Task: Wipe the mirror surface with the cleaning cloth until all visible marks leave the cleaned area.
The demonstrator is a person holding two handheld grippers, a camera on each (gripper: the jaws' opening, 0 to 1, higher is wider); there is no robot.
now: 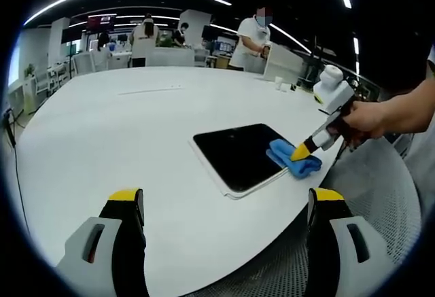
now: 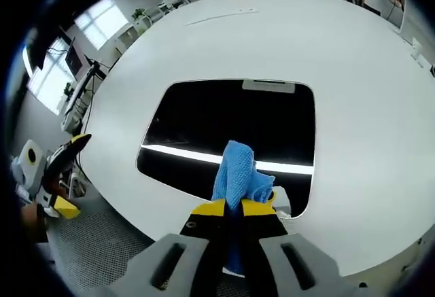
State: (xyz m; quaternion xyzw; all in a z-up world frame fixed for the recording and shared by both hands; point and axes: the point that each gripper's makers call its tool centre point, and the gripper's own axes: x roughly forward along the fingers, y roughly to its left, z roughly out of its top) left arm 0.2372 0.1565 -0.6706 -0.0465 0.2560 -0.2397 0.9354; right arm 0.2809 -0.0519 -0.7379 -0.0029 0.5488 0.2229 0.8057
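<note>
A: Right gripper view: the right gripper (image 2: 233, 208) has its jaws clamped on the crumpled blue cleaning cloth (image 2: 238, 175), which touches the near edge of the dark rectangular mirror (image 2: 231, 124) ahead.

B: And the left gripper (image 1: 228, 205)?

A: Jaws spread, holding nothing, well short of the mirror. I'd press the cloth flat and sweep in overlapping passes.

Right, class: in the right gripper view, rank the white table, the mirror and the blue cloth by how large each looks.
1. White table, largest.
2. Mirror, dark, lying on it.
3. Blue cloth, smallest, though it sits nearest the camera, pinched in the right gripper over the mirror's near edge.
</note>
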